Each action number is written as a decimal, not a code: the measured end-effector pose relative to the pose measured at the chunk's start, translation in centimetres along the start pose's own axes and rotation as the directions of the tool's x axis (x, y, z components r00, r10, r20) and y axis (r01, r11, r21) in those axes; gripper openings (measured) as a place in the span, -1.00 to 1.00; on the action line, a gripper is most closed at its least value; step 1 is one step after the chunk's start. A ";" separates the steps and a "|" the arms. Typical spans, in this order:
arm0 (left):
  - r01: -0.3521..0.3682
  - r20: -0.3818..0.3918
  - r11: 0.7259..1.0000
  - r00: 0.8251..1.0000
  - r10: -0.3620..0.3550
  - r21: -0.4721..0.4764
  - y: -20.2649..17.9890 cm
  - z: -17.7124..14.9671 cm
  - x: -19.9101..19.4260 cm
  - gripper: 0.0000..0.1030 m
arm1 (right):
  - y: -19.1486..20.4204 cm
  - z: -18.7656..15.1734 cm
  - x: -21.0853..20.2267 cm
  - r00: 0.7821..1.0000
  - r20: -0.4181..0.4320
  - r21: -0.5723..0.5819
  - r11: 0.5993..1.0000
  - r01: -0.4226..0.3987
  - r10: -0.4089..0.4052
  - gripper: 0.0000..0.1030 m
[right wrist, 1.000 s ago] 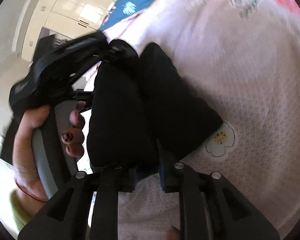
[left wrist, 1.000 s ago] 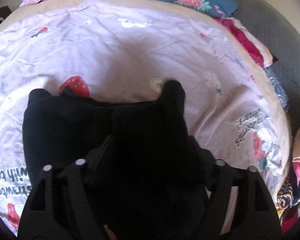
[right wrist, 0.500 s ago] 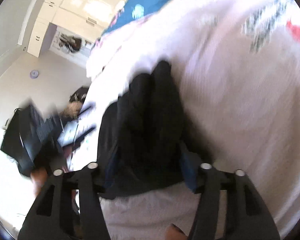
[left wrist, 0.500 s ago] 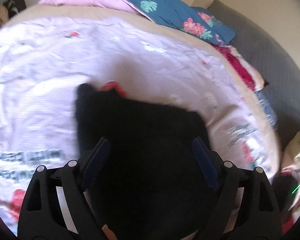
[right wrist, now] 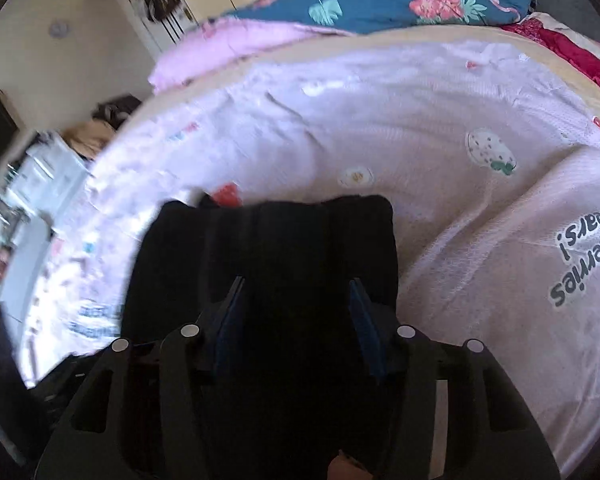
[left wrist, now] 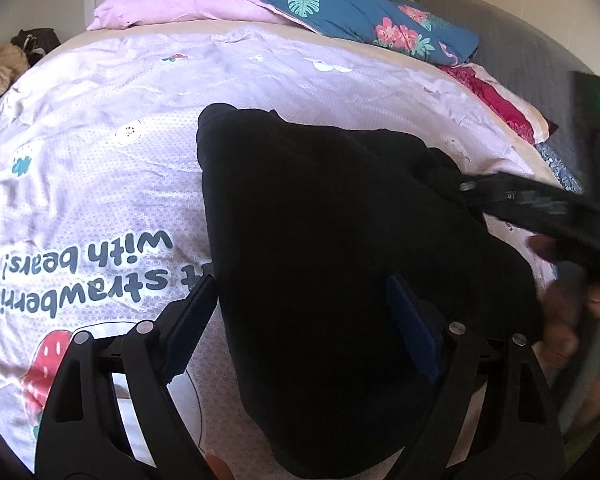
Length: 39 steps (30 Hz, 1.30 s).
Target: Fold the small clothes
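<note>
A folded black garment point(left wrist: 340, 240) lies on the pale pink printed bed cover point(left wrist: 100, 160). My left gripper point(left wrist: 300, 316) is open, its jaws wide apart above the garment's near left part, holding nothing. The right gripper's body shows in the left wrist view point(left wrist: 540, 208) at the garment's right edge. In the right wrist view the same black garment point(right wrist: 268, 248) lies under my right gripper point(right wrist: 296, 304), which is open with the cloth showing between its blue pads point(right wrist: 360, 320).
A pink pillow point(left wrist: 172, 8) and a blue floral duvet point(left wrist: 340, 8) lie at the head of the bed. Red and patterned clothes point(left wrist: 496, 100) are piled along the right edge by a grey headboard point(left wrist: 520, 52). Room clutter point(right wrist: 40, 184) sits left of the bed.
Both grippers opened and let go of the black garment, which now lies folded on the cover. Both grippers pulled back and swung to look along the bed.
</note>
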<state>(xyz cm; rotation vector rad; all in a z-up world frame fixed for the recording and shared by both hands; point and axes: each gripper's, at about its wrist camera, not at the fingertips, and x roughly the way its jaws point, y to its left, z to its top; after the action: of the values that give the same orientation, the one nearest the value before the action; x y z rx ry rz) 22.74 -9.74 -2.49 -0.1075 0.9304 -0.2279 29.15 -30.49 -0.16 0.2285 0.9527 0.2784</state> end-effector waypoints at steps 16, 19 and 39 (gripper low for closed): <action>0.061 -0.005 0.998 0.998 -0.061 0.035 -2.3 -0.5 -1.4 0.59 | -1.0 0.9 -1.4 0.987 0.123 -0.141 0.982 0.125 -0.107 -0.88; 0.063 -0.010 0.998 0.998 -0.063 0.025 -2.3 -0.9 -1.1 0.60 | -1.5 0.2 0.8 0.987 0.088 -0.146 0.978 0.150 -0.138 -0.88; 0.036 -0.024 0.999 0.999 -0.036 0.010 -2.2 -1.8 -2.4 0.61 | -1.5 -3.1 -3.9 0.953 0.206 -0.095 0.965 0.246 -0.223 0.20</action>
<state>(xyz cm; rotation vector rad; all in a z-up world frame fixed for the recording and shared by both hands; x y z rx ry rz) 19.55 -11.30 -1.28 -0.1118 0.9519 -0.2682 24.63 -32.96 0.58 0.0298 0.7584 0.0910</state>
